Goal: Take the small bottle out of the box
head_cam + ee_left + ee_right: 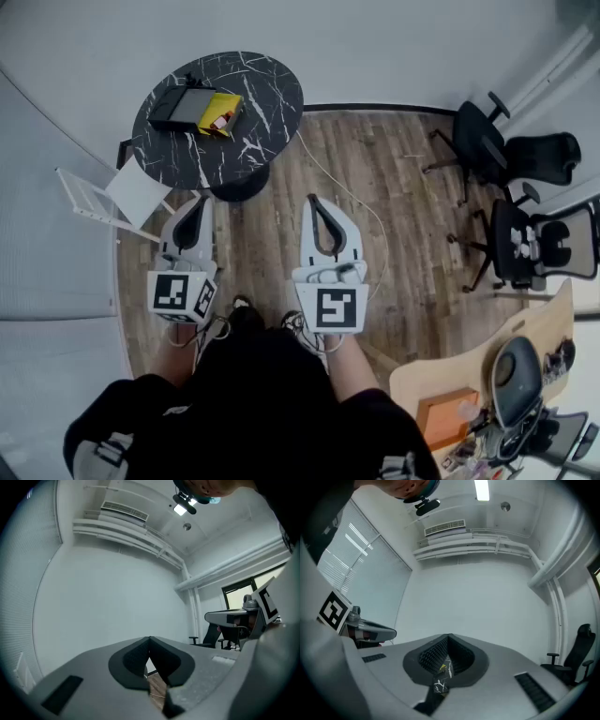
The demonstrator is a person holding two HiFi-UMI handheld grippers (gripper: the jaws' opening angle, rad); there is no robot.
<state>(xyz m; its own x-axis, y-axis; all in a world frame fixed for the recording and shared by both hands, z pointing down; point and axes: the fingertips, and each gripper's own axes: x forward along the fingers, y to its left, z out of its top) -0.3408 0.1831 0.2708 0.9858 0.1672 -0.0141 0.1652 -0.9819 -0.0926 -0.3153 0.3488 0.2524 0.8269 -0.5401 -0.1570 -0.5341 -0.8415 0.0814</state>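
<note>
We held both grippers level in front of us, well short of the round black marble table (267, 94). The left gripper (190, 225) had its jaws closed tip to tip on nothing. In the left gripper view only a sliver of wooden floor (157, 686) showed below their meeting point. The right gripper (325, 223) was also closed and empty. Through the slit beneath its tips, the right gripper view caught a strip of the marble top and a fleck of yellow.

The task's things lay ahead on the far-left part of the table. A black box (181, 106) sat with its long side running roughly across our view. A yellow carton (223, 113) touched its right end and slanted towards us. We could not make out the small bottle itself. Something small and reddish showed at the carton's near end, too small to name.

In the head view the black box stood almost straight ahead of the left gripper, so we judged that hand the nearer one. The right would have had to cross leftward. Both sets of jaws would need to open before any grasp.

The box sat close to the table's left rim, leaving little margin there. A white folding chair (103, 199) stood just beside the table's near-left side, near the left gripper's path. The floor ahead of the right gripper was open apart from a thin cable (361, 202), and the office chairs (487, 141) stood well apart.
</note>
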